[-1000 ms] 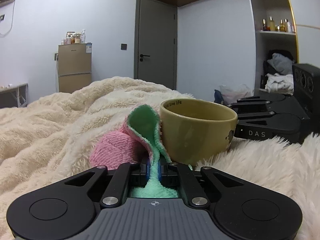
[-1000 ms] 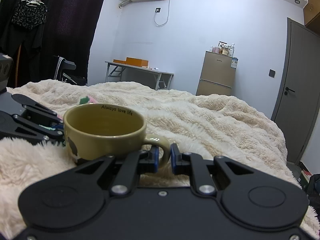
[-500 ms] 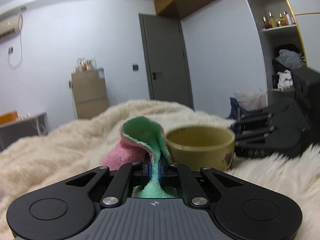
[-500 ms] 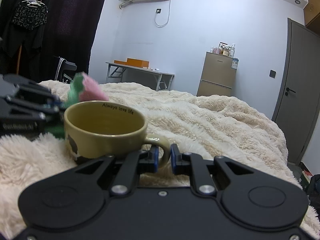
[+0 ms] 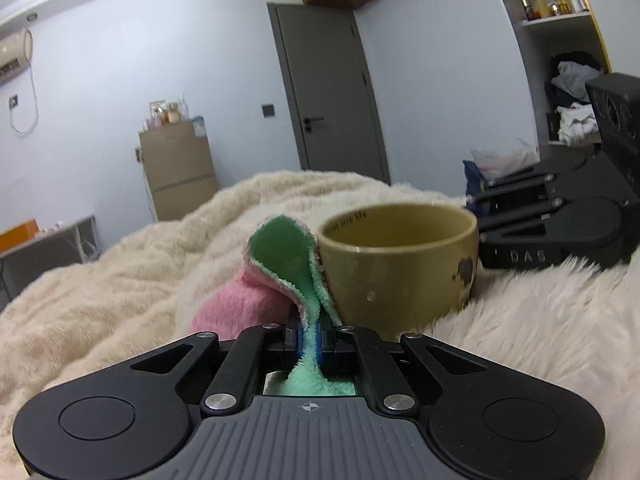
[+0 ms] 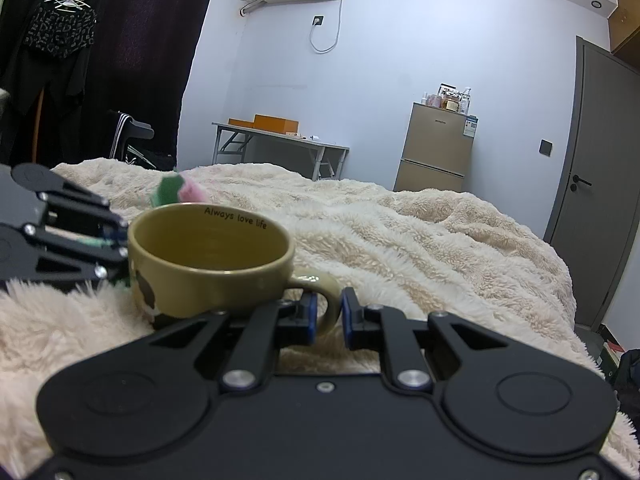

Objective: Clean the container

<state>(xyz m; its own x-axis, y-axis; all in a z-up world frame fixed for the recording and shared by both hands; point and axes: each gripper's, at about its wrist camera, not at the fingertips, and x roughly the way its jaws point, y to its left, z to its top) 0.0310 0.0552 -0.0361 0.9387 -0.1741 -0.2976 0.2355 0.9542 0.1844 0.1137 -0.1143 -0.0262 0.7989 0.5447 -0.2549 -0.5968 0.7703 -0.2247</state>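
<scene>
My left gripper [image 5: 308,342], clamped on the cloth [image 5: 286,256], has lifted it beside the cup [image 5: 400,264]. Right gripper [image 6: 328,314] stays pinched on the handle [image 6: 316,284]; wiping looks next.

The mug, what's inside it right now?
The mug looks empty as far down as its inner wall shows; its near rim hides the bottom. The cloth stays outside, beside it.

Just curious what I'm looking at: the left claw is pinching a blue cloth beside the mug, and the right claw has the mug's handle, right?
Nearly. The cloth is not blue: it is green on one side and pink on the other, as the left wrist view shows. The rest holds: the left claw pinches it beside the mug, and the right claw has the mug's handle.
</scene>
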